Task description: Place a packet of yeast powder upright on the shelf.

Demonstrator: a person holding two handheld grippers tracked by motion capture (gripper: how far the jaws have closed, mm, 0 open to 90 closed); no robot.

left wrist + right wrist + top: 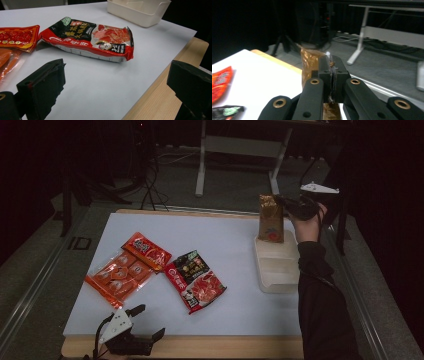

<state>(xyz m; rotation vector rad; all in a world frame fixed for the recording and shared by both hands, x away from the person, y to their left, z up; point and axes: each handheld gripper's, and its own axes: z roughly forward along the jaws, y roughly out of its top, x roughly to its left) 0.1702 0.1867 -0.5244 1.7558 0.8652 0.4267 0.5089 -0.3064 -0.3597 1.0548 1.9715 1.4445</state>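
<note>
While the right tool point(286, 202) was clamped on the gold bag point(271, 218) over the white bin point(276, 265) by the counter's right edge, the left tool point(145, 321) waited, jaws apart; lowering came next, I guessed.

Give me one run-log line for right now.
right gripper: shut on gold packet | packet: upright over white bin | left gripper: open, idle at near edge | on table: three packets

Gold-brown packet point(271, 218) — cream tray point(276, 270)

Right hand-held gripper point(284, 200) clamped, left point(150, 321) agape
</note>
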